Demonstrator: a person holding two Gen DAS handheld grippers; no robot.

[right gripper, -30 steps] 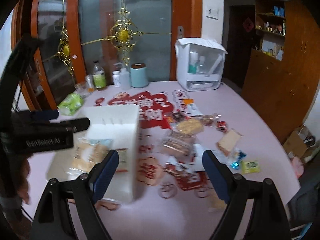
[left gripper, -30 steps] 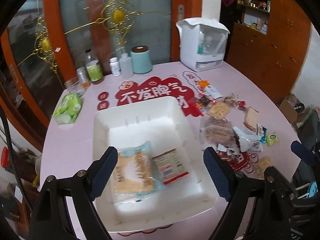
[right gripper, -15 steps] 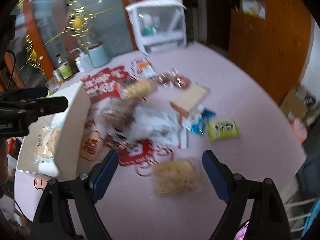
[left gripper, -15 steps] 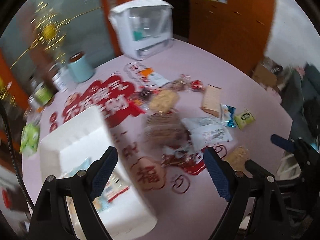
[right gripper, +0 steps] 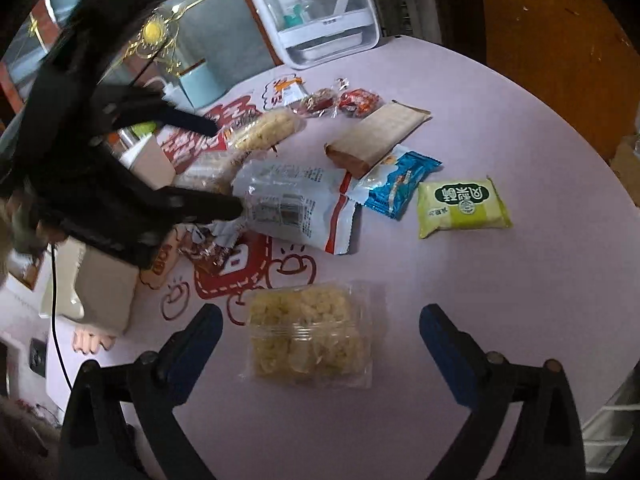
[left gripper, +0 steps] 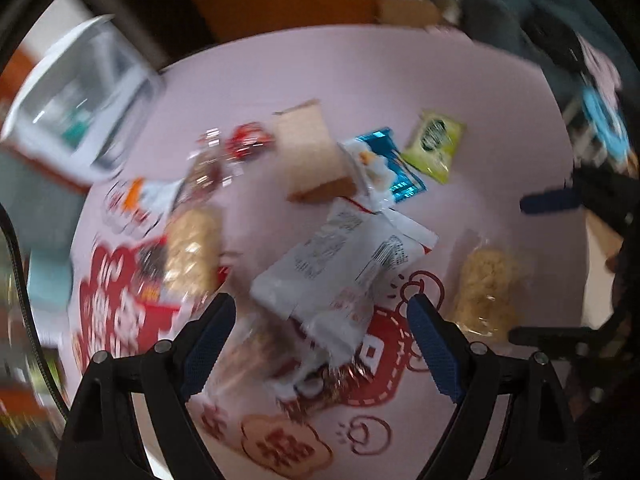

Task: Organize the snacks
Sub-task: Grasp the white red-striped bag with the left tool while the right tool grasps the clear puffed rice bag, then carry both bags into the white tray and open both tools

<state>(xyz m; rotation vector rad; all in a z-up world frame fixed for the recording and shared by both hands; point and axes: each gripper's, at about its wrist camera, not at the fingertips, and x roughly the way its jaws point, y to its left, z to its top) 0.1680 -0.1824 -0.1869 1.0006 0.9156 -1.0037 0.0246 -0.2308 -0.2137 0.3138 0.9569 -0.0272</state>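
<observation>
While both grippers, left [left gripper: 322,344] and right [right gripper: 320,344], hover spread and empty, clear crisp-rice pack [right gripper: 310,332] lies between right's fingers near table's [right gripper: 520,300] front edge; white bin [right gripper: 104,292] at left edge, contents hidden.

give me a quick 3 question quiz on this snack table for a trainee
1. True or false: the right gripper is shut on a snack.
2. Which packet lies between the right gripper's open fingers? A) green packet B) clear pack of yellow puffed snack C) blue packet
3. Fill in: the left gripper hovers over the large ____ bag.

Key: 1 false; 2 B; 3 white
</observation>
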